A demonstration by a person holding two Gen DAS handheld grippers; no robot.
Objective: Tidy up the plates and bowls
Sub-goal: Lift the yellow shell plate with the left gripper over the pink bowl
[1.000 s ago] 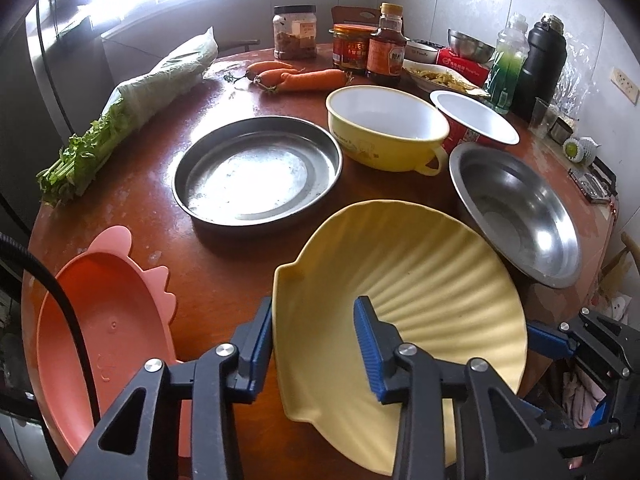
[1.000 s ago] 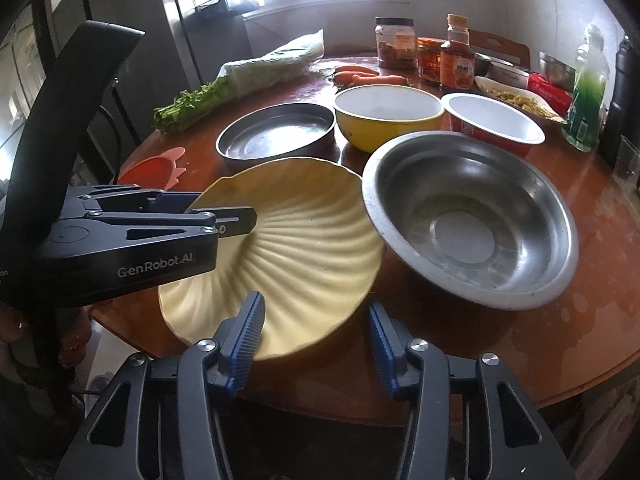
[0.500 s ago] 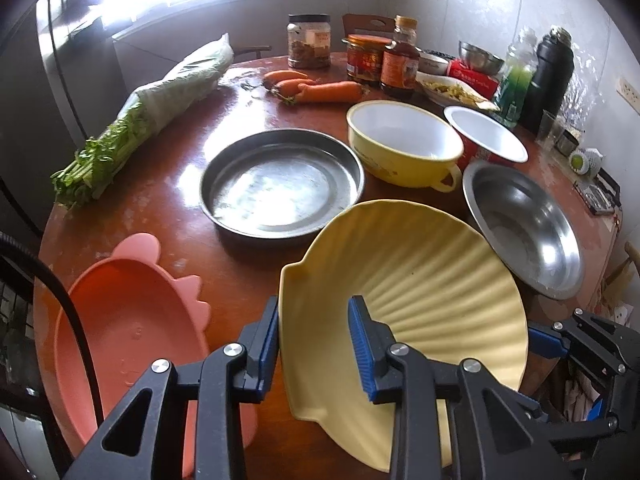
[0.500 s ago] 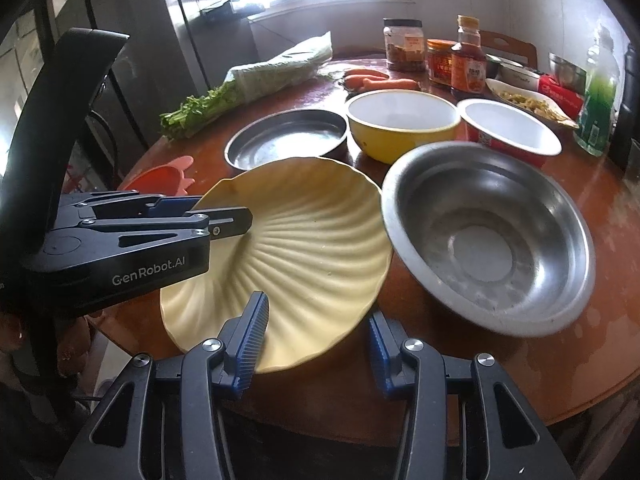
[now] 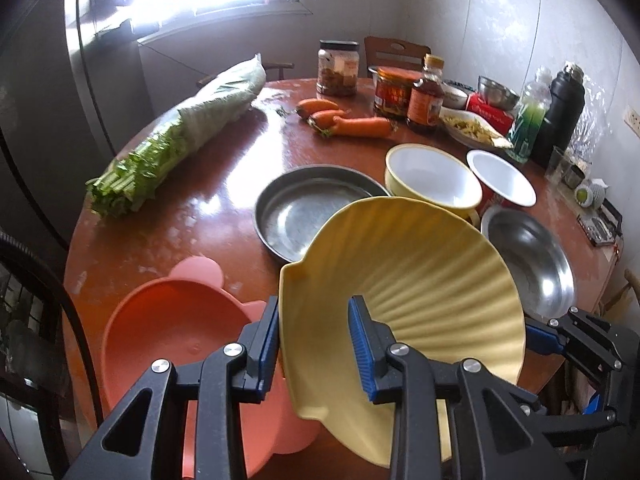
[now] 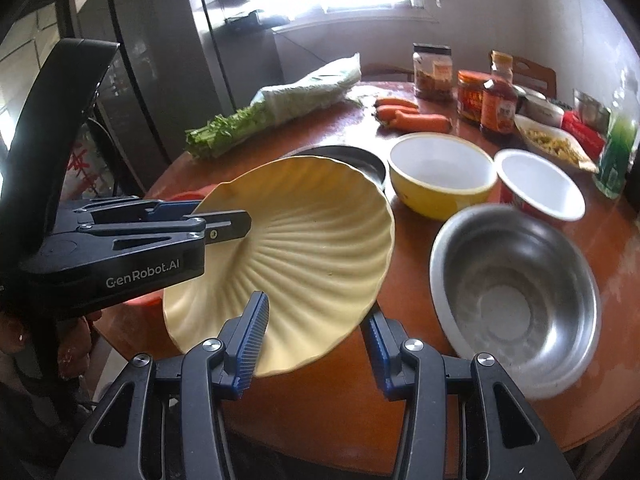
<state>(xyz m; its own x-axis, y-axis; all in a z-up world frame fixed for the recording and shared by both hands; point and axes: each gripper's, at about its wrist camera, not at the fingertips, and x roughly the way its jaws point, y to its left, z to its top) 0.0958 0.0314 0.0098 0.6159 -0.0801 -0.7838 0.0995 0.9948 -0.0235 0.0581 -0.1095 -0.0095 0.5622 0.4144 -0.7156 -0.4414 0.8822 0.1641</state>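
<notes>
The left gripper [image 5: 314,344] is clamping the tilted yellow shell-shaped plate's [image 5: 416,276] rim above the table's [image 5: 168,216] near edge; the right gripper [image 6: 316,344] is gaping apart beneath it.

My left camera looks along my left tongs [image 5: 314,344] from the surface's [image 5: 224,184] near edge toward the window. My right camera peers over my right tongs [image 6: 314,340] from further right. Both closely share the yellow shell plate [image 5: 420,276] [image 6: 312,232] and the steel bowl [image 5: 532,260] [image 6: 516,296].
</notes>
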